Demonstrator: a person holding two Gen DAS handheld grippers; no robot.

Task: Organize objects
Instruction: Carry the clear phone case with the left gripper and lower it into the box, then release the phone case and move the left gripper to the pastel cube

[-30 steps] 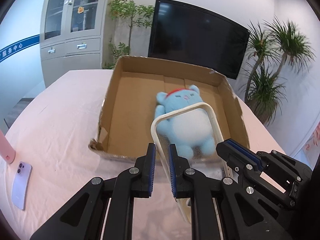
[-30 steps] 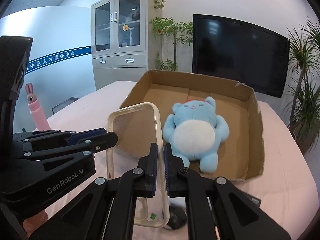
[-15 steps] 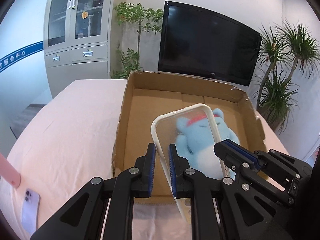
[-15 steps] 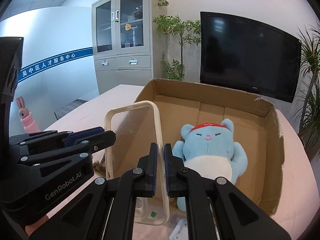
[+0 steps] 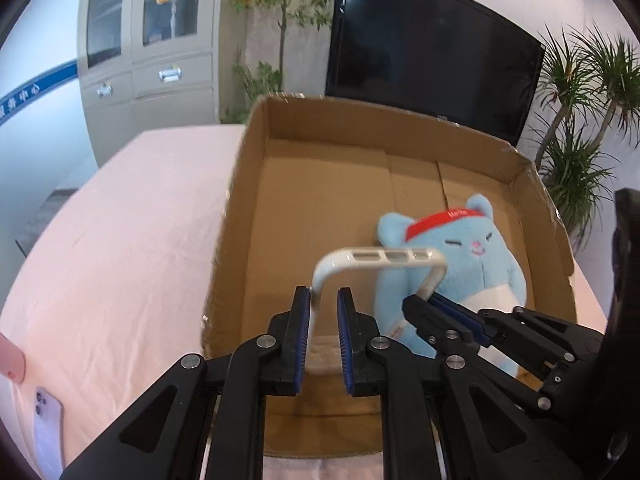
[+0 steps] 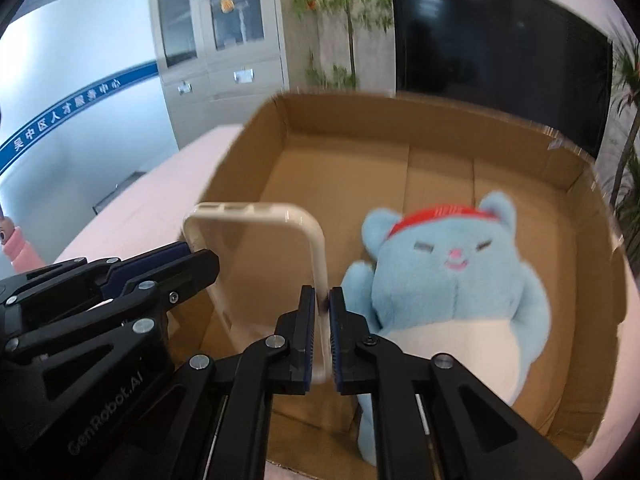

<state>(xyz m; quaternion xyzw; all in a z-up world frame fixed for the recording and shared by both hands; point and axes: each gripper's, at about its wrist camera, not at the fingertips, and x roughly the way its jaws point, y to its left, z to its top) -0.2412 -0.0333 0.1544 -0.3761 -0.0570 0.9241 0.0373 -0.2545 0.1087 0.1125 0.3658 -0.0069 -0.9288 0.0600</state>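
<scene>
A clear phone case with a cream rim [image 5: 380,258] [image 6: 256,216] is held over the open cardboard box [image 5: 360,128] [image 6: 400,116]. My left gripper [image 5: 323,304] pinches its left edge, though a small gap shows beside the right pad. My right gripper [image 6: 323,304] is shut on its right edge. A blue plush bear with a red headband [image 5: 460,252] [image 6: 452,272] lies in the box, to the right of the case. The case now tips forward, its top edge pointing into the box.
A purple phone [image 5: 48,436] lies on the pink tablecloth [image 5: 120,240] at the lower left. A pink bunny-topped bottle [image 6: 16,244] stands at the left. A cabinet, TV and plants stand behind the table.
Both grippers moved forward and lower over the box with the case. The case tilted from upright to leaning forward. The left jaws look slightly wider than before.
</scene>
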